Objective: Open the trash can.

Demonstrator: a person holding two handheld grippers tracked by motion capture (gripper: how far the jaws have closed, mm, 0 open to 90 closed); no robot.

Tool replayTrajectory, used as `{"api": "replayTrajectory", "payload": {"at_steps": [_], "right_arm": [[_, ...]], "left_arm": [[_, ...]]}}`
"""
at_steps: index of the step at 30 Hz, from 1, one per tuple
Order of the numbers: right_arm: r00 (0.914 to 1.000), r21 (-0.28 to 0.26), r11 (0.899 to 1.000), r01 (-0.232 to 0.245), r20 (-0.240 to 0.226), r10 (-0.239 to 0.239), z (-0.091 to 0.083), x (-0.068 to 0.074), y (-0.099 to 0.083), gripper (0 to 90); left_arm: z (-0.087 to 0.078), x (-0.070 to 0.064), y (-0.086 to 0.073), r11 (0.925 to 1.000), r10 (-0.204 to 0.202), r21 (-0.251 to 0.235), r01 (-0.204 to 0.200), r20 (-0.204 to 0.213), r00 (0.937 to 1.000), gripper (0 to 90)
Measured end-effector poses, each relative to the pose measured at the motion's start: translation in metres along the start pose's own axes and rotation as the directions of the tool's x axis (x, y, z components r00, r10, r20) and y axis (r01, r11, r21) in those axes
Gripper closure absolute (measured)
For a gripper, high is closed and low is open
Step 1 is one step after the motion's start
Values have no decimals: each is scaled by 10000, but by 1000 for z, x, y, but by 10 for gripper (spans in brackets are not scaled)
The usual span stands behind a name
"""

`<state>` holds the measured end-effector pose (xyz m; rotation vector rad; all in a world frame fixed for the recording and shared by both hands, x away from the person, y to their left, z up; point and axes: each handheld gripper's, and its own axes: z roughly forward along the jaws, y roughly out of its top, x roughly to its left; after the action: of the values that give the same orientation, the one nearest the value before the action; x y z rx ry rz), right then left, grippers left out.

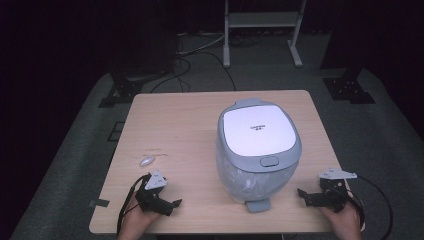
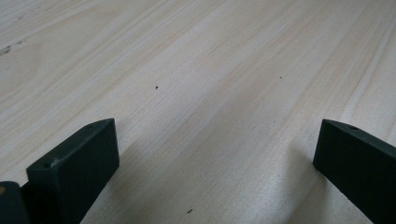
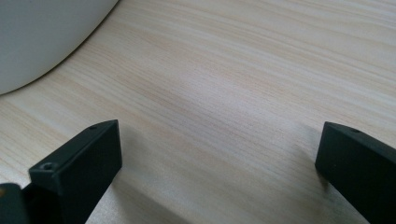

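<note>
Grippers (image 1: 176,203) (image 1: 301,192) gape beside lidded bin (image 1: 258,150); liner inside.

1. The table (image 1: 170,125) is pale wood, matt, with fine straight grain running between the fingers (image 2: 74,163) of both grippers.
2. The fingers are matt black plastic.
3. The pedal bin (image 1: 257,150) has a glossy white plastic lid, grey rim and a translucent liner.

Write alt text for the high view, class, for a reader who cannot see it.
A closed white and grey pedal bin stands on a pale wooden table. Near the table's front edge, the left hand-held gripper and right hand-held gripper rest open on either side of it. A small white object lies left of the bin.
</note>
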<state>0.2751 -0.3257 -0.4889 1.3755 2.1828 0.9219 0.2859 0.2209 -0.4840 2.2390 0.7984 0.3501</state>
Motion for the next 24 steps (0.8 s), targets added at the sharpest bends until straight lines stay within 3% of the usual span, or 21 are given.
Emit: {"api": "replayTrajectory", "payload": {"at_steps": [9, 15, 19, 24], "right_arm": [[10000, -10, 10000, -49, -6, 49, -1, 0, 0, 0], [9999, -342, 9994, -32, -113, 28, -12, 3, 5, 30], [9999, -549, 9985, -40, -150, 32, -21, 5, 10, 76], [9986, -672, 9976, -189, -510, 155, -31, 3, 13, 222]], "left_arm": [[0, 0, 0, 10000, 5, -3, -5, -3, 10000, 0], [0, 0, 0, 10000, 0, 1, 0, -2, 10000, 0], [0, 0, 0, 10000, -7, -8, 7, -1, 10000, 0], [0, 0, 0, 10000, -4, -7, 4, -9, 10000, 0]]}}
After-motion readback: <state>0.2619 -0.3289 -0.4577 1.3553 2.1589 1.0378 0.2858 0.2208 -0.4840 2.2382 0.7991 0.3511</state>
